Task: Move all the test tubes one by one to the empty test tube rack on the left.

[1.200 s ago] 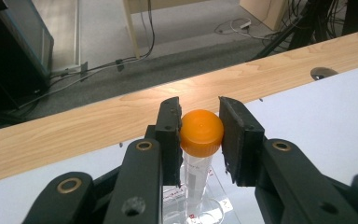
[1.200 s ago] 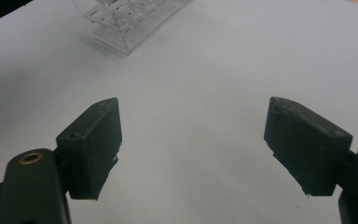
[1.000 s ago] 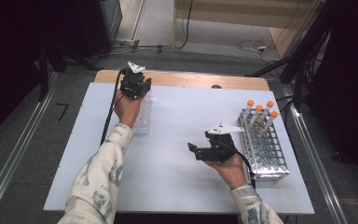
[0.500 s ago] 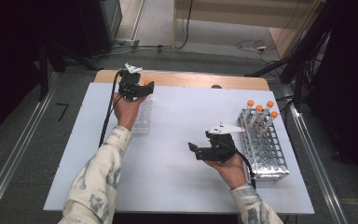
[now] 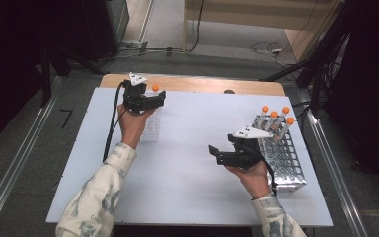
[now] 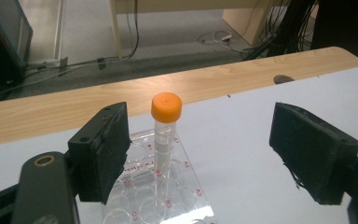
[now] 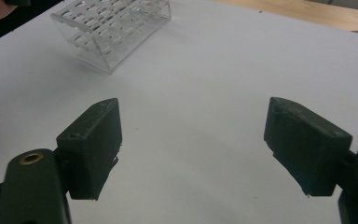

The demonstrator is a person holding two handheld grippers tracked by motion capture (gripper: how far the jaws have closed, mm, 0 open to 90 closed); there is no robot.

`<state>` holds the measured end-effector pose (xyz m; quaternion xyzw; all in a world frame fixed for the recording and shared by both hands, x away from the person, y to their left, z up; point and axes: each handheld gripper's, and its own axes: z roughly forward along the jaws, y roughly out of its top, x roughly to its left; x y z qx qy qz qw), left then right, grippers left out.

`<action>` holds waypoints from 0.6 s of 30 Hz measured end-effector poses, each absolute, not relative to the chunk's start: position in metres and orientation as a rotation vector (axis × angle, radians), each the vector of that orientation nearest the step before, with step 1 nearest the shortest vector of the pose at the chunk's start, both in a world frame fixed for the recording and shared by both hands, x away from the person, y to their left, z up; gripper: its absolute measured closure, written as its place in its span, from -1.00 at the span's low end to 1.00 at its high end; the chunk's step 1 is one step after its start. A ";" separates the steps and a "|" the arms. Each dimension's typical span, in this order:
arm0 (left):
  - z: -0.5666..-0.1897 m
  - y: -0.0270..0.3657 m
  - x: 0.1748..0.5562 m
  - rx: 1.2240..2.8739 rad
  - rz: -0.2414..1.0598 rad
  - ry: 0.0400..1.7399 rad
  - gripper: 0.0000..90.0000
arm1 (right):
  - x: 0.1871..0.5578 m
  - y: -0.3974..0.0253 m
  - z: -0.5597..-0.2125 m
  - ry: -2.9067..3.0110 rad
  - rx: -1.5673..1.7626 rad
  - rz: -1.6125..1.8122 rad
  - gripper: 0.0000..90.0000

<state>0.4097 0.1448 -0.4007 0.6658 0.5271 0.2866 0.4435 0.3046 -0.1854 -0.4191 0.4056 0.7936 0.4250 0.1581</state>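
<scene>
Jaws wide beside upright orange-capped tube (image 6: 164,135) in clear rack (image 6: 161,196)

A white table (image 5: 187,163) with a pale wooden far edge (image 5: 202,85) stands on grey floor (image 5: 187,64). Cables (image 5: 264,48) trail across the floor behind it. Metal rails (image 5: 10,173) flank both sides, and dark equipment (image 5: 79,24) fills the far corners.

Your left hand (image 5: 131,123) and its gripper (image 5: 150,101) cover most of the clear rack (image 5: 150,131) from above; the orange-capped tube (image 6: 165,133) foot blurs into the wells, and the red well labels are too small to read
</scene>
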 end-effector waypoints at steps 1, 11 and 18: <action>-0.400 0.144 0.408 1.654 0.704 1.301 -0.57 | 0.305 -0.189 -0.418 2.262 1.165 1.212 -0.61; -0.403 0.138 0.392 1.666 0.667 1.257 -0.61 | 0.305 -0.238 -0.400 2.152 1.235 1.168 -0.61; -0.404 0.136 0.386 1.673 0.654 1.237 -0.66 | 0.311 -0.267 -0.397 2.094 1.289 1.133 -0.61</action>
